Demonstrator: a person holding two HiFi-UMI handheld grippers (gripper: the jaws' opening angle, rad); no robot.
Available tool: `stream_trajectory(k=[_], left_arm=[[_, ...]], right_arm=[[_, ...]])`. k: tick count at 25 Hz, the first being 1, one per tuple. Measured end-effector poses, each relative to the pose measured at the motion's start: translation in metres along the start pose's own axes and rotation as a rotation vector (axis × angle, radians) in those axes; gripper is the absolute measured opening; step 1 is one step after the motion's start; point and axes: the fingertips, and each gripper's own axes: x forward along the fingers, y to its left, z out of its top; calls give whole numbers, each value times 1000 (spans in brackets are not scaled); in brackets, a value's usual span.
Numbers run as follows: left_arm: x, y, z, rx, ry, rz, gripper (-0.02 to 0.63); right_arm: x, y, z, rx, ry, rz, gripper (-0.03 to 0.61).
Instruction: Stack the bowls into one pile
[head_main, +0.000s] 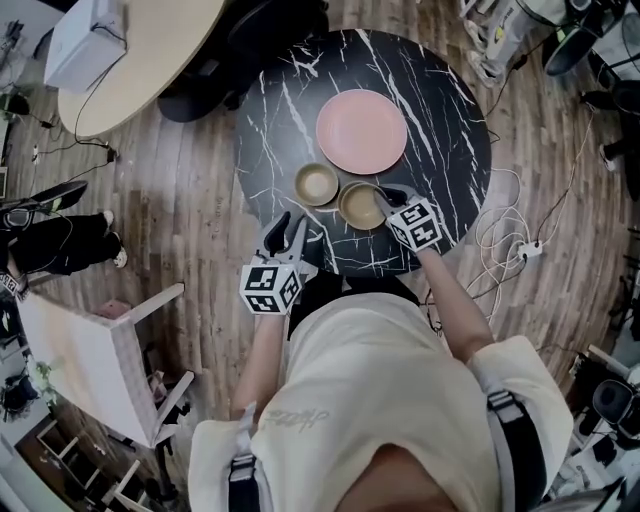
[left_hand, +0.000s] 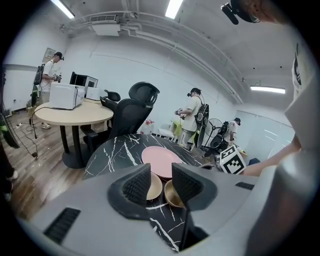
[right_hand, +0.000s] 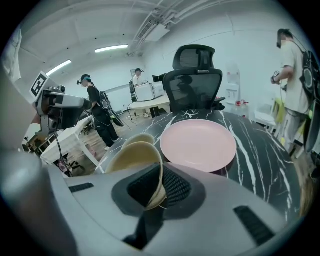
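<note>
Two tan bowls sit side by side near the front of the black marble table (head_main: 440, 110). My right gripper (head_main: 384, 200) is shut on the rim of the right bowl (head_main: 360, 205); in the right gripper view that bowl (right_hand: 135, 160) is pinched at its wall between the pads and tilts up. The left bowl (head_main: 316, 184) stands free on the table, also seen past the held one as the left bowl (right_hand: 139, 139). My left gripper (head_main: 286, 232) hovers at the table's front edge, open and empty, with both bowls (left_hand: 152, 186) ahead of its jaws.
A pink plate (head_main: 361, 131) lies just behind the bowls. A black office chair (left_hand: 131, 107) and a beige round table (head_main: 130, 50) stand beyond. Cables (head_main: 510, 235) run over the floor at right; a white stool (head_main: 100, 350) stands at left. People stand around the room.
</note>
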Motion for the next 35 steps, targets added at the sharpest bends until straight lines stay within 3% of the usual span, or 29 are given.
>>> stream_trajectory(k=[8, 23, 29, 35], left_arm=[[-11, 20, -5, -28, 6, 42, 143], [7, 26, -2, -34, 30, 15, 143], [12, 29, 0, -35, 28, 16, 143], [14, 25, 0, -13, 31, -4, 143]], right_arm=[[17, 1, -8, -10, 46, 8, 23], [32, -1, -23, 27, 86, 12, 52], [30, -3, -17, 8, 56, 2, 110], [15, -6, 2, -2, 0, -18, 112]])
